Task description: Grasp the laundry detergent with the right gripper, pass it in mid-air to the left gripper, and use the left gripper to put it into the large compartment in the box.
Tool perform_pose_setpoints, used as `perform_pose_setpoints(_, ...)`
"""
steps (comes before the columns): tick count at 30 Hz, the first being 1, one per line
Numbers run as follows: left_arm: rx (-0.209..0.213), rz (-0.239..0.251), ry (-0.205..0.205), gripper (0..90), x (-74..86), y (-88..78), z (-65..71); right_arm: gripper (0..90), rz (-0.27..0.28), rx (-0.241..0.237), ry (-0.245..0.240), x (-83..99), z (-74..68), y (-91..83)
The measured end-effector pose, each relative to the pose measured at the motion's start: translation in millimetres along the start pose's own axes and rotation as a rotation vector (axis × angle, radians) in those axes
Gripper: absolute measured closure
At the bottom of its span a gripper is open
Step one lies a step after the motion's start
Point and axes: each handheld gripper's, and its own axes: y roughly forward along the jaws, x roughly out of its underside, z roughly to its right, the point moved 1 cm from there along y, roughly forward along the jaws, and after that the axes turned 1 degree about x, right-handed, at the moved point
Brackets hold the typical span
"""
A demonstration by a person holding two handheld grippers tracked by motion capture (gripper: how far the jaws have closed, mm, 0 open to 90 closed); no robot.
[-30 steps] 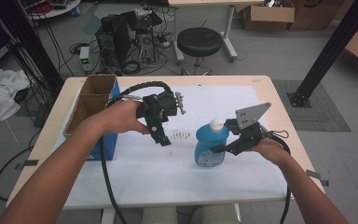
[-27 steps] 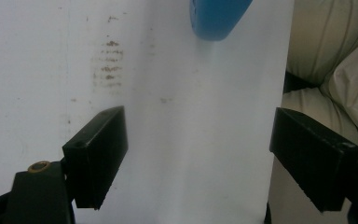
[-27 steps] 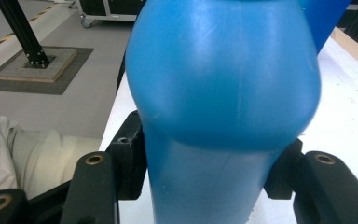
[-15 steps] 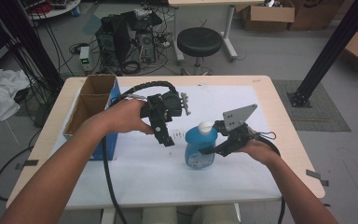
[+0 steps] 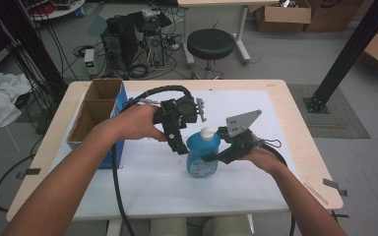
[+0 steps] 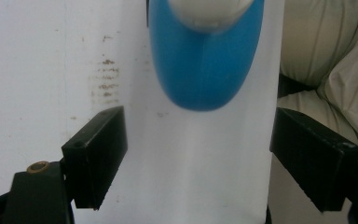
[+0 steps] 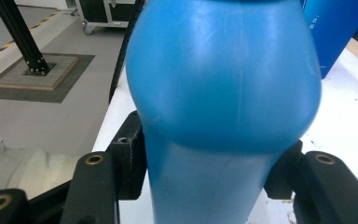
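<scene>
Right claw (image 5: 210,158): clamped on the lower body of a blue bottle (image 5: 203,156), jaws pressed to both flanks. Bottle: upright on the white-covered desk (image 5: 142,182), long axis vertical; smooth glossy plastic, rounded shoulders, white cap (image 5: 207,132). Left claw (image 5: 181,147): jaws spread wide, nothing held, poised at 10 o'clock of the bottle, pointed down beside the cap. Cardboard box (image 5: 96,115): at 9 o'clock, open-topped, well apart.

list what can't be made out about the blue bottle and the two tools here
- Blue bottle: cap cut off by the top edge in the right tool view; label unreadable, too small in the high view.
- Bottle base: hidden behind the right tool in the high view.
- Left tool: the bottle's top is blurred.
</scene>
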Motion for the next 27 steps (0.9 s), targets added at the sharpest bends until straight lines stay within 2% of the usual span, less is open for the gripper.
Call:
perform_pose_setpoints(10, 0.004, 0.002, 0.004, 19.5, -3.6, 1.1, -0.5, 44.4, 0.001, -0.004, 0.001, -4.5, 3.0, 12.3)
perform_pose_setpoints(27, 0.008, 0.011, 0.017, 19.5, -12.3, 2.8, -2.6, 44.4, -0.005, -0.011, 0.003, -9.1, 4.1, 23.6)
